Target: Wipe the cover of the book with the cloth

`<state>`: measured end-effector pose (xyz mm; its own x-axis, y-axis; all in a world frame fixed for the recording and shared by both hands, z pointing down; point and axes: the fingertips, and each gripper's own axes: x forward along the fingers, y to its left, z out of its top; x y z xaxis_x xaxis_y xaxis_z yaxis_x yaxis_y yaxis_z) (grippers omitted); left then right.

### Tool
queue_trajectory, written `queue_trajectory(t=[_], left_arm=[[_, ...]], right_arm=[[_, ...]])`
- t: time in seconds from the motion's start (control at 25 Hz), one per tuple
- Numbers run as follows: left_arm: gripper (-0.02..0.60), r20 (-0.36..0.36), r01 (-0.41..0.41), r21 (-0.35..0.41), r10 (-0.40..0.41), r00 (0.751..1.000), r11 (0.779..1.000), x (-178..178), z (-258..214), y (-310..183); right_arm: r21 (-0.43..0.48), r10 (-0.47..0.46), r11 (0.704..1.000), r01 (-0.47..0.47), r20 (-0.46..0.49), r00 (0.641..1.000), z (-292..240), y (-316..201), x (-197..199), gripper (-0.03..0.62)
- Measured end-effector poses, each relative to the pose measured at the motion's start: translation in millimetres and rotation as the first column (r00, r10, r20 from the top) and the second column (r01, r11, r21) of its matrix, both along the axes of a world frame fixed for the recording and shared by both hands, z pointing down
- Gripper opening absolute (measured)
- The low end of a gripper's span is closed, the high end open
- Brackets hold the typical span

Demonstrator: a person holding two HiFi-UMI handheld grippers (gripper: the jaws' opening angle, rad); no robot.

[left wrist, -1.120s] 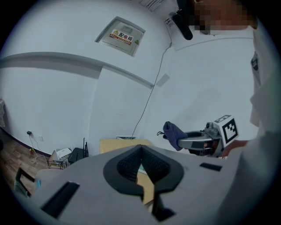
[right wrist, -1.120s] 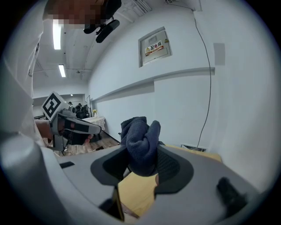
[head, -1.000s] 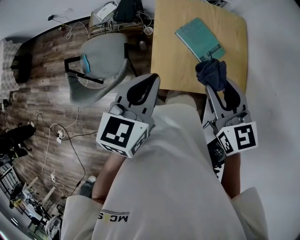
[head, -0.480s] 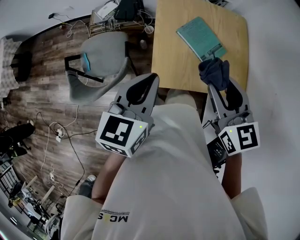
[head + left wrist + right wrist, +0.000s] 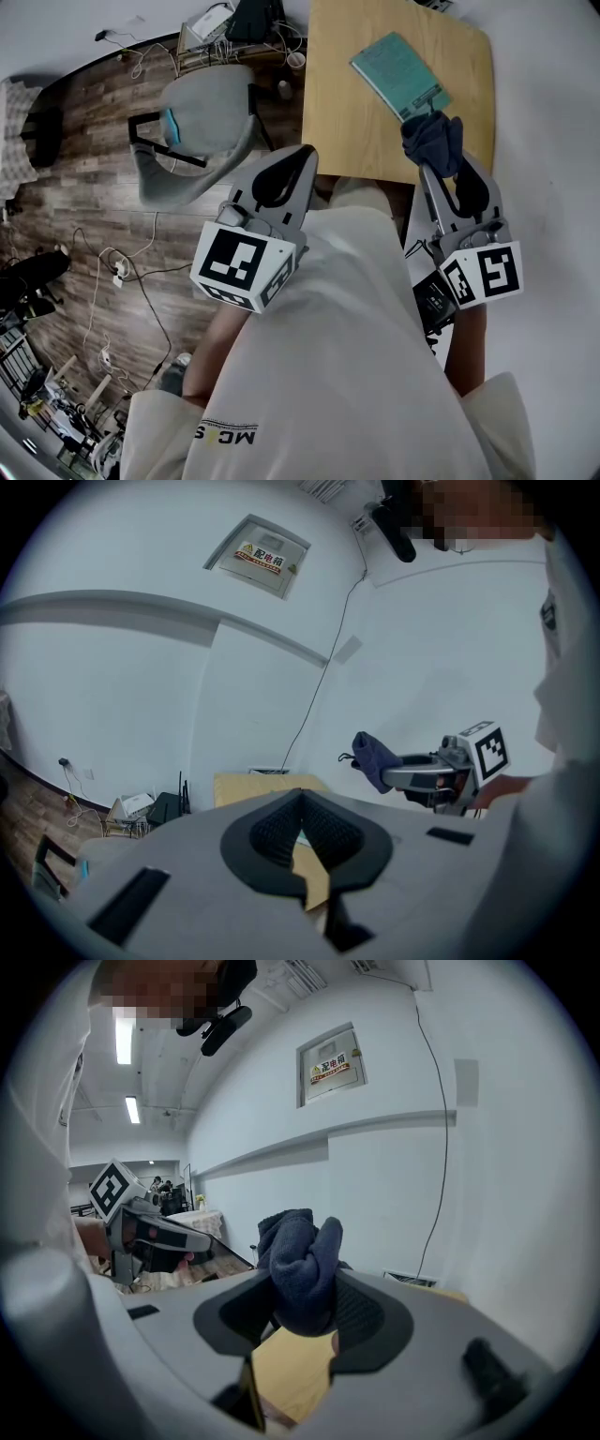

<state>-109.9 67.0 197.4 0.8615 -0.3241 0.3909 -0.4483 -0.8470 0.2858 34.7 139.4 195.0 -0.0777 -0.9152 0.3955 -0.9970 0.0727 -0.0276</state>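
Note:
A teal book (image 5: 398, 77) lies flat on the far part of the wooden table (image 5: 347, 112). My right gripper (image 5: 434, 161) is shut on a bunched dark blue cloth (image 5: 430, 139), held over the table's near right part, just short of the book's near corner. In the right gripper view the cloth (image 5: 302, 1274) fills the gap between the jaws and sticks up past them. My left gripper (image 5: 303, 159) hangs at the table's near left edge, shut with nothing in it. From the left gripper view, the cloth (image 5: 374, 759) shows at the right, above the table (image 5: 251, 786).
A grey chair (image 5: 202, 127) stands on the wooden floor left of the table. Cables (image 5: 112, 267) trail over the floor, and boxes and wires (image 5: 220, 23) sit by the wall at the back. A white wall runs along the table's right side.
My right gripper has carried the cloth slightly right and farther out, closer to the book's near corner. The left gripper has stayed put.

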Motion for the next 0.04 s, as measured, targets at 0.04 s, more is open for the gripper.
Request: queue_trajectory(t=[0.04], left_arm=[[0.011,0.001,-0.001,0.000,0.001,1.000,1.000,-0.5,0.0,0.1]], right_arm=[[0.000,-0.001,1.000,0.001,0.001,1.000,-0.1,-0.2,-1.1,0.186]])
